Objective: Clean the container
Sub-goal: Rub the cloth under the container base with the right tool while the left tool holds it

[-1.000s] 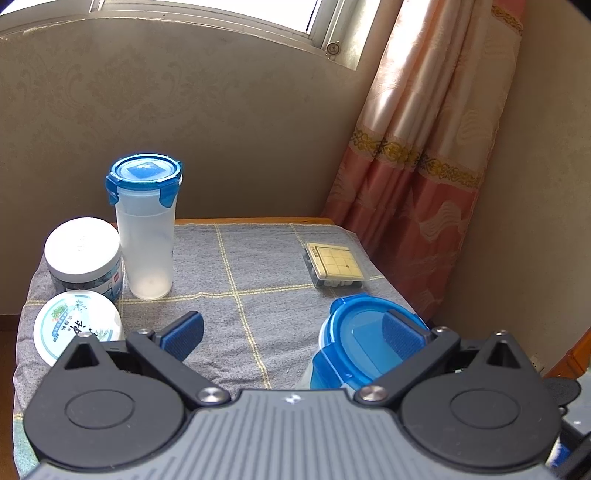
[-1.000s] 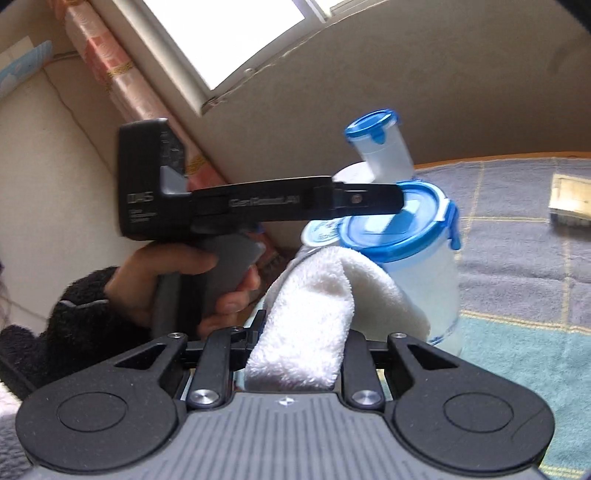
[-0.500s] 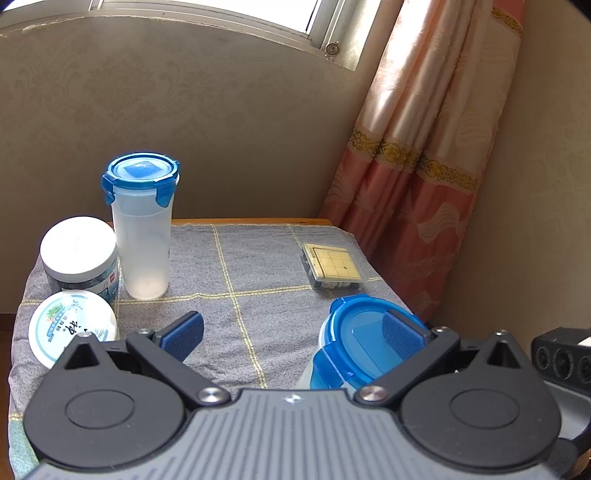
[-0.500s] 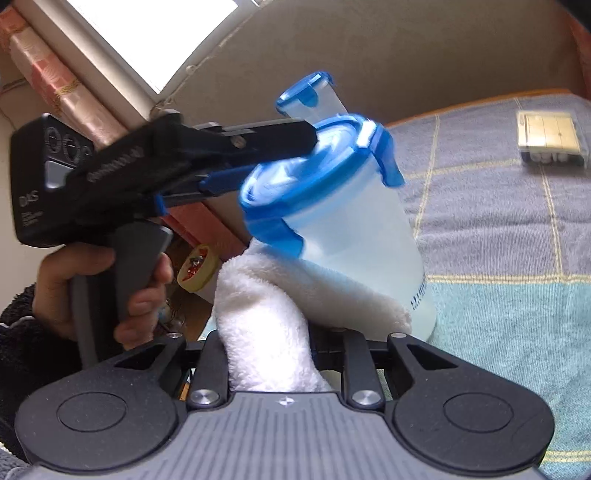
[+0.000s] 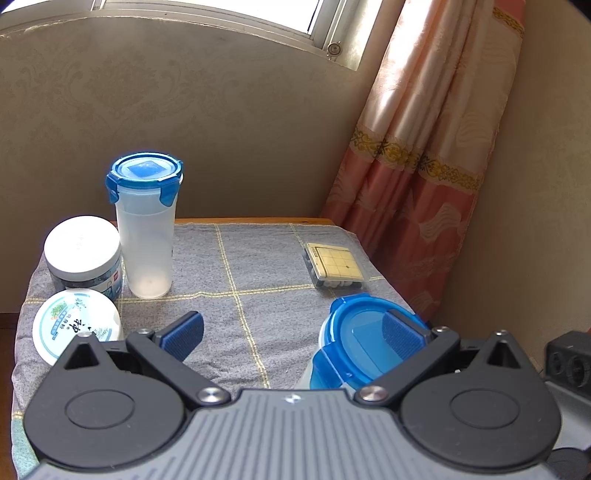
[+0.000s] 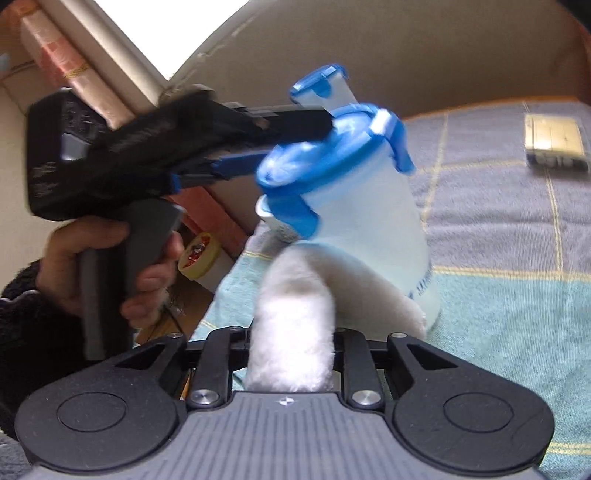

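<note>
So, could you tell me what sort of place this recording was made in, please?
Most likely a room in a home. A small table under a checked cloth stands against a patterned wall, below a window with a peach curtain. Household jars and a lidded container sit on it.

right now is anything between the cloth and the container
Nothing visible. The right gripper is shut on the cloth, which already lies against the container wall; the left gripper rests one finger on its lid.

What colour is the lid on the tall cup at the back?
Blue. The tall cup's lid shows best in the left wrist view.
</note>
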`<action>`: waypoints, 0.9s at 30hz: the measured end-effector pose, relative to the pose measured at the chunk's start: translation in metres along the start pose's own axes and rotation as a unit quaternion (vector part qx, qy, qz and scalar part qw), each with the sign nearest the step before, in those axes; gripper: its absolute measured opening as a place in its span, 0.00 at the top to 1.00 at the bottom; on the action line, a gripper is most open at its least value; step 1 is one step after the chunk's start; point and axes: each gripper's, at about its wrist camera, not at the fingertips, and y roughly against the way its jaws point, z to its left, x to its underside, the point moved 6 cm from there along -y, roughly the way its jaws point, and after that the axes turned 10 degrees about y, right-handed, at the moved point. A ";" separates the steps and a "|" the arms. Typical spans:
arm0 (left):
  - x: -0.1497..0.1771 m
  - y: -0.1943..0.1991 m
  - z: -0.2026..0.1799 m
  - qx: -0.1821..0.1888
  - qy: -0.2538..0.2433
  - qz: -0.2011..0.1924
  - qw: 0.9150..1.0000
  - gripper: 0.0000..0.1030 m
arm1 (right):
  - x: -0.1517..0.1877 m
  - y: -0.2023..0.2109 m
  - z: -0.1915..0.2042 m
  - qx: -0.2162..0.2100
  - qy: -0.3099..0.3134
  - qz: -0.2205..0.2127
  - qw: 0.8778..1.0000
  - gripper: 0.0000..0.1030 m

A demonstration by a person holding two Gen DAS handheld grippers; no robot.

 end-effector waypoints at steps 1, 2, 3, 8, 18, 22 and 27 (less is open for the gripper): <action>0.000 0.000 0.000 -0.001 0.000 0.000 1.000 0.00 | 0.000 0.001 0.002 -0.001 0.003 0.000 1.000 0.75; 0.000 0.001 0.000 -0.002 -0.001 0.000 1.000 0.00 | -0.002 0.005 0.006 -0.003 0.009 -0.005 1.000 0.75; 0.000 0.001 0.000 -0.002 -0.001 0.000 1.000 0.00 | -0.005 0.010 0.011 -0.005 0.014 -0.011 1.000 0.75; 0.000 0.001 -0.001 -0.005 -0.003 -0.002 1.000 0.00 | -0.017 0.031 0.030 -0.008 0.043 -0.042 0.998 0.75; 0.000 0.000 0.000 -0.003 0.001 -0.002 1.000 0.00 | -0.023 0.016 0.007 -0.001 -0.003 -0.045 0.999 0.75; 0.000 -0.001 0.001 0.000 0.002 -0.001 1.000 0.00 | -0.021 0.009 -0.003 -0.004 -0.020 -0.042 0.999 0.76; 0.000 -0.002 0.002 0.003 0.005 -0.001 1.000 0.00 | -0.015 -0.002 -0.015 -0.008 -0.039 -0.029 0.999 0.76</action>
